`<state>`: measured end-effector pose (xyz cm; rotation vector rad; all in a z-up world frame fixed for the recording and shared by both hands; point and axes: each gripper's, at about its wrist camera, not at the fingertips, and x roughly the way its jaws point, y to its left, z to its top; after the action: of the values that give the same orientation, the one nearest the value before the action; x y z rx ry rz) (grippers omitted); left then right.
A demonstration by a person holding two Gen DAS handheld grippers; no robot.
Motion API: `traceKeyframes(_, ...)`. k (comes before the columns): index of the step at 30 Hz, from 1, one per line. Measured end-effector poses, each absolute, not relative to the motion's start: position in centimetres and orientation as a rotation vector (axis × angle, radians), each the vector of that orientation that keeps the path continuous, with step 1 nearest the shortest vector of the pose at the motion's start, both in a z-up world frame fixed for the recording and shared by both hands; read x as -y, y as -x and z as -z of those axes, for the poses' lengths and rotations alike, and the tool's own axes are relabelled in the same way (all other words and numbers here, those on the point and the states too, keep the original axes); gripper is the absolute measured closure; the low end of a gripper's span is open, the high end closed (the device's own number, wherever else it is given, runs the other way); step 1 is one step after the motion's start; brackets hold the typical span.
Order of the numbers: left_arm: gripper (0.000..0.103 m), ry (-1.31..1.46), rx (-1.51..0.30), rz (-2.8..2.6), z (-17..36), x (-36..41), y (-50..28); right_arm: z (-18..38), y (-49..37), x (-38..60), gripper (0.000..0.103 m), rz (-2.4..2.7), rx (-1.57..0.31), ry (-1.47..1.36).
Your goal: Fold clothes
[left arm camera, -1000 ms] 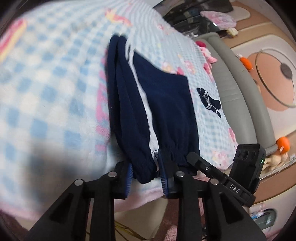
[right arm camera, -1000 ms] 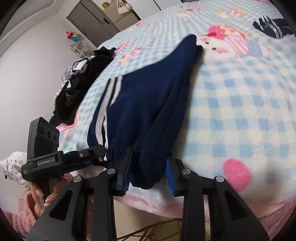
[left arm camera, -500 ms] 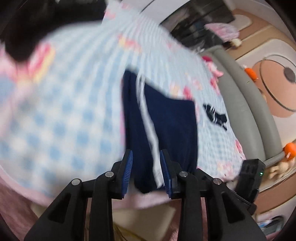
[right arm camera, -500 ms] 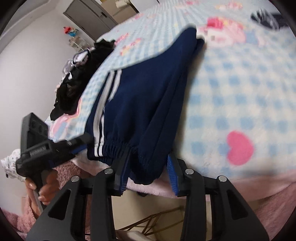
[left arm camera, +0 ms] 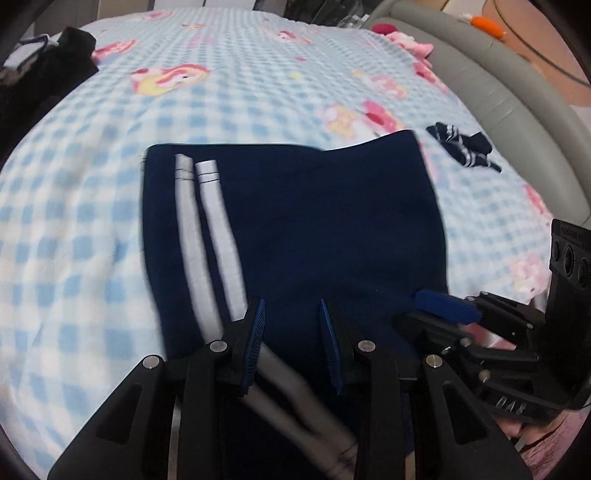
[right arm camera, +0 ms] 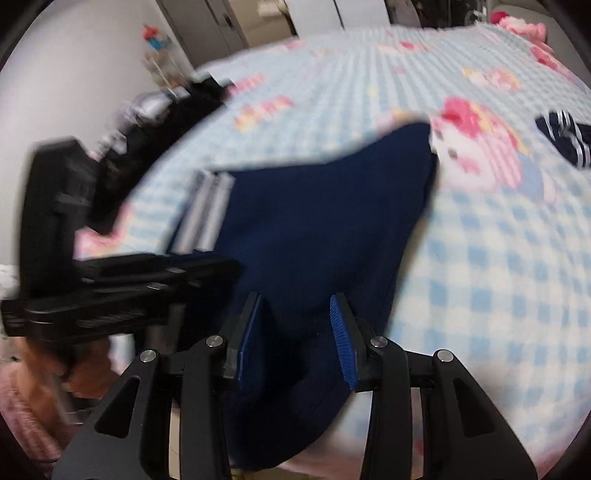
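Blue-and-white check: the fleece blanket (left arm camera: 258, 85) with pink cartoon figures covers the bed and fills most of both views
Grey padded bed rail (left arm camera: 517, 110): curves along the far right edge of the bed in the left wrist view
Navy trousers (left arm camera: 295, 229): lie on the blanket near the bed's front edge, folded over into a broad dark panel, with their near end hanging past the edge toward the cameras; in the right wrist view (right arm camera: 314, 229) the far end tapers to a corner beside a pink cartoon face
White stripes (left arm camera: 207, 229): two of them run side by side down the left part of the trousers and pass under the left gripper's left finger
Black clothes pile (left arm camera: 40, 85): sits at the far left edge of the bed, well apart from the trousers
Left gripper (left arm camera: 291, 332): over the near end of the trousers, its blue-padded fingers (left arm camera: 255, 332) set partly apart with navy cloth lying between them; whether the pads actually press the cloth cannot be told
Right gripper (right arm camera: 295, 332): just beside the left one at the same end of the trousers, fingers (right arm camera: 341, 328) likewise partly apart, dark cloth bunched between them; grip cannot be told, and the view is blurred
Small navy striped garment (left arm camera: 461, 147): lies alone on the blanket to the right of the trousers, near the rail
Orange toy (left arm camera: 487, 22): beyond the rail at the top right
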<state>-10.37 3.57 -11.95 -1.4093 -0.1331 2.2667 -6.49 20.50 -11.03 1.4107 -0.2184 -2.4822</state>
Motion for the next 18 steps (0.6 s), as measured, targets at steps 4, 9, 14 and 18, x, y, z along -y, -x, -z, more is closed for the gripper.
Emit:
traceKeyframes(4, 0.071, 1.383, 0.187, -2.314, 11.3, -0.7, 9.8, 11.4, 5.3, -21.7, 0.067, 2.491, 0.258, -1.388)
traceKeyframes(9, 0.07, 1.287, 0.248, -2.345, 9.8, 0.4, 9.4, 9.7, 4.2, -23.7, 0.065, 2.515, 0.34, -1.325)
traceKeyframes(14, 0.07, 1.23, 0.11, -2.312, 6.7, -3.6, 11.6, 7.0, 6.4, -26.2, 0.059, 2.634, 0.257, -1.298)
traceKeyframes(18, 0.07, 1.259, 0.061, -2.266, 6.2, -6.1, 15.0, 5.9, 10.2, -28.5, 0.059, 2.71, 0.21, -1.314)
